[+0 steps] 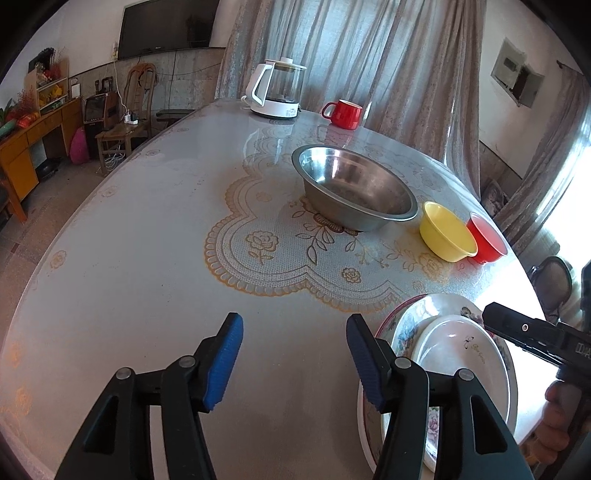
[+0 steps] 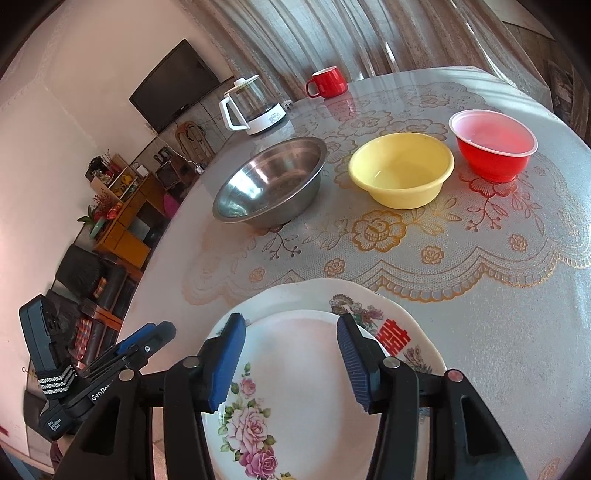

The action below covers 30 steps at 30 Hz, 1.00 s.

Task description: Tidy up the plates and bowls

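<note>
Left gripper (image 1: pixel 294 360) hangs over bare tablecloth (image 1: pixel 147 295), jaws parted roughly halfway, nothing btwn the blue pads (image 1: pixel 225 360). Just to its right sits the plate stack: small white plate (image 1: pixel 463 360) nested on the floral plate (image 1: pixel 410 325), which looks to rest on a pink-rimmed one underneath, though only a sliver shows. Right pad of the left gripper overlaps the stack's near-left rim in view; can't tell if it touches.

Right gripper (image 2: pixel 287 363) is poised directly above that stack, jaws also about half open, nothing clamped. Small white plate (image 2: pixel 295 354) shows in the gap btwn its pads (image 2: pixel 227 363), floral plate (image 2: pixel 251 417) spreading wider below w/ roses near and a red double-happiness mark to the right. Left gripper's tip pokes in at its left, off the table edge side.

Further out from both: steel bowl (image 2: pixel 269 181) ahead-left of the right gripper, yellow bowl (image 2: pixel 402 170) straight ahead just beside it, red bowl (image 2: pixel 493 146) ahead-right. All three upright, in a row, not touching in this view. From the left wrist cam yellow & red overlap.

Far end of table: white-base glass kettle (image 1: pixel 275 88) and red mug (image 1: pixel 341 113), well apart from the bowls. Curtains (image 1: pixel 351 55) behind, TV (image 1: pixel 170 26) on the wall.
</note>
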Each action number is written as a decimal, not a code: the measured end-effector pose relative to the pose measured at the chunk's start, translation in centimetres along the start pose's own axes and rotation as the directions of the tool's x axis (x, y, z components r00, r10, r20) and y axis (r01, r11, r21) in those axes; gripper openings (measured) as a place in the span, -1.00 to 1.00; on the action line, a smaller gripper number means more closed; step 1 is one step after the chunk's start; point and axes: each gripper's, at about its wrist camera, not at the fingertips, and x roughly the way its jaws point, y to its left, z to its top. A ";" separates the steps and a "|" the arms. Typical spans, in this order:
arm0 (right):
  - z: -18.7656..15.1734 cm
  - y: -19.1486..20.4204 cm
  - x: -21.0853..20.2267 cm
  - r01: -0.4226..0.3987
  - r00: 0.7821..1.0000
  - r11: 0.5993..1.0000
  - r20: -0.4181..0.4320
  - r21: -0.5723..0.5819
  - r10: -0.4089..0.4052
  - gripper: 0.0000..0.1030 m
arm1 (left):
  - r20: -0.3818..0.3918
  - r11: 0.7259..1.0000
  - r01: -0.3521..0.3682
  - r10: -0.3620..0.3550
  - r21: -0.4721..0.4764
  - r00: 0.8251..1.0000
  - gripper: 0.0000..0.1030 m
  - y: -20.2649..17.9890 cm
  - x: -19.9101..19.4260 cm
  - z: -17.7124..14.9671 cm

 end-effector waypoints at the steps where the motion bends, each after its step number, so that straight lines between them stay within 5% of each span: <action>1: 0.3 0.0 0.2 -0.004 1.000 1.000 -0.006 0.008 0.004 0.01 | -0.004 1.000 0.004 -0.004 0.001 1.000 0.17 0.0 0.2 0.3; 17: 5.6 -0.5 3.1 -0.036 0.999 0.993 0.000 0.112 0.036 0.01 | 0.052 0.997 0.054 -0.050 -0.064 0.997 0.09 -0.3 2.7 7.2; 30: 10.5 0.1 8.7 0.060 0.998 0.989 -0.037 0.138 -0.056 0.00 | -0.002 0.981 0.078 -0.079 -0.176 0.997 0.02 0.4 9.7 12.5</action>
